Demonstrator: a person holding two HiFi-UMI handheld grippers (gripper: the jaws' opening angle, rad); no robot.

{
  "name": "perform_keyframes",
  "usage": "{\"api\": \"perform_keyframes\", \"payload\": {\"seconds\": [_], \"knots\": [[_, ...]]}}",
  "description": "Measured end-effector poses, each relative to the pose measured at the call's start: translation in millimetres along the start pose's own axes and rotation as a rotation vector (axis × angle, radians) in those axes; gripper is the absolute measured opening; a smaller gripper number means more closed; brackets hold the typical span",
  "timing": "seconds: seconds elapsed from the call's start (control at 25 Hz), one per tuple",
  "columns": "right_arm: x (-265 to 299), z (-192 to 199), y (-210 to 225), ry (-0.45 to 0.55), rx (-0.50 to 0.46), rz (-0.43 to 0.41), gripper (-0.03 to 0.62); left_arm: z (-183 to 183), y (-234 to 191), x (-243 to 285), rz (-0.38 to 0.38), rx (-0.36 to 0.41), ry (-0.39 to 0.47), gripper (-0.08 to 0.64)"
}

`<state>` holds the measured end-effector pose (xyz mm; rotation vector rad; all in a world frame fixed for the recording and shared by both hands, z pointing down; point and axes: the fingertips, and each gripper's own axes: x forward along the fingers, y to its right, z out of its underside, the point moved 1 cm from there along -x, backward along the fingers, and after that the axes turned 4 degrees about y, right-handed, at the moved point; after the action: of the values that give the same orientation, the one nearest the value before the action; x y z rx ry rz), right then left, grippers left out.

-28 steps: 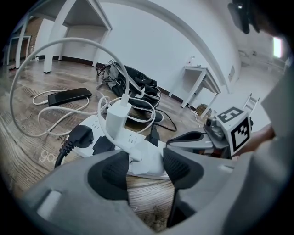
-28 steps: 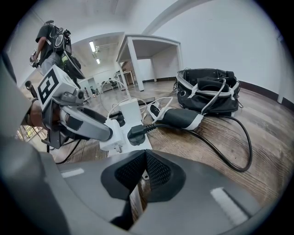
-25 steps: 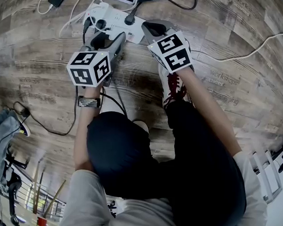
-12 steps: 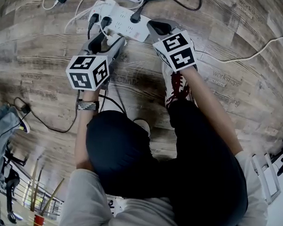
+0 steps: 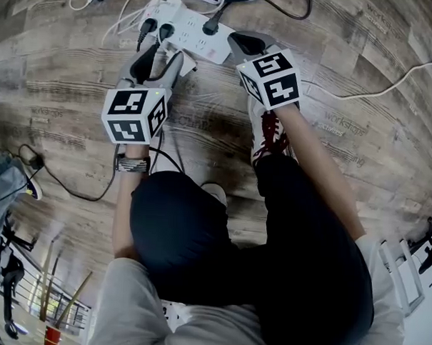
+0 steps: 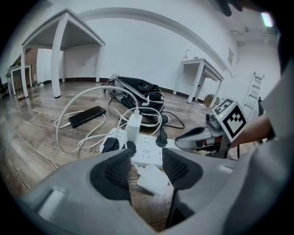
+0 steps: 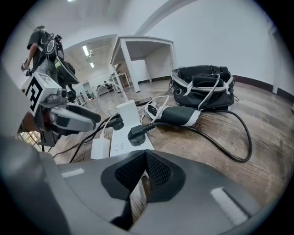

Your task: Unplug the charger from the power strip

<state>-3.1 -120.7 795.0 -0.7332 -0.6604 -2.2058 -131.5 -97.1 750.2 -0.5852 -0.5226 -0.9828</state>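
Note:
A white power strip [image 5: 200, 37] lies on the wooden floor with black plugs and an upright white adapter [image 6: 133, 128] in it. A small white charger [image 6: 154, 179] lies loose on the floor just in front of the strip [image 6: 149, 155], out of its sockets. My left gripper [image 5: 158, 57] hovers over this charger, open. Its jaws have just been closing a little, with nothing pressed between the pads. My right gripper [image 5: 244, 42] is shut, its tip at the strip's right end. In the right gripper view the charger [image 7: 101, 148] lies beside the strip [image 7: 123, 144].
A black phone [image 6: 87, 116] on a white cable lies left of the strip. A black bag [image 7: 202, 82] and a thick black cord [image 7: 229, 137] lie behind it. The person's shoe [image 5: 268, 135] rests under the right arm. White table legs stand farther off.
The left gripper has drawn back from the strip and lifted a little. The white charger now lies loose on the floor by its jaws. The right gripper has stayed put.

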Motion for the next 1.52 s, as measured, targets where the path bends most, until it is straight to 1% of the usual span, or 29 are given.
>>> {"api": "perform_keyframes", "payload": {"seconds": [0.16, 0.24, 0.28, 0.4, 0.48, 0.64, 0.8, 0.88, 0.96, 1.08, 1.16, 1.24, 1.36, 1.52], "knots": [[-7, -4, -10, 0.033, -0.001, -0.019, 0.002, -12, -2, 0, -0.024, 0.015, 0.039, 0.171], [-12, -11, -11, 0.060, 0.002, -0.025, 0.002, -17, -3, -1, -0.041, 0.021, 0.057, 0.121], [-15, -15, -11, 0.074, 0.003, -0.025, 0.002, -19, -3, -2, -0.051, 0.027, 0.064, 0.098], [-24, -28, -7, 0.113, 0.000, -0.014, 0.002, -25, -2, -4, -0.067, 0.036, 0.080, 0.070], [-30, -39, -6, 0.135, -0.014, -0.010, 0.002, -31, -5, -6, -0.078, 0.035, 0.097, 0.026], [-41, -68, -5, 0.210, -0.031, 0.002, 0.002, -46, -17, -16, -0.112, 0.053, 0.144, 0.006], [-59, -108, -3, 0.276, -0.045, 0.012, 0.002, -65, -15, -21, -0.115, 0.069, 0.170, 0.006], [-74, -137, -2, 0.324, -0.054, 0.018, 0.002, -84, -15, -28, -0.118, 0.074, 0.186, 0.005], [-93, -170, 2, 0.379, -0.068, 0.036, 0.002, -111, -16, -37, -0.124, 0.088, 0.215, 0.005], [-122, -221, 2, 0.454, -0.112, 0.061, 0.002, -153, -21, -57, -0.145, 0.122, 0.265, 0.005], [-139, -249, -3, 0.485, -0.146, 0.061, 0.002, -180, -25, -74, -0.166, 0.149, 0.297, 0.005], [-155, -271, -8, 0.503, -0.175, 0.054, 0.002, -204, -27, -90, -0.187, 0.182, 0.323, 0.005], [-177, -299, -11, 0.520, -0.192, 0.059, 0.002, -235, -25, -113, -0.211, 0.217, 0.345, 0.005], [-201, -335, -14, 0.500, -0.207, 0.045, 0.002, -275, -18, -146, -0.234, 0.204, 0.366, 0.005]]}}
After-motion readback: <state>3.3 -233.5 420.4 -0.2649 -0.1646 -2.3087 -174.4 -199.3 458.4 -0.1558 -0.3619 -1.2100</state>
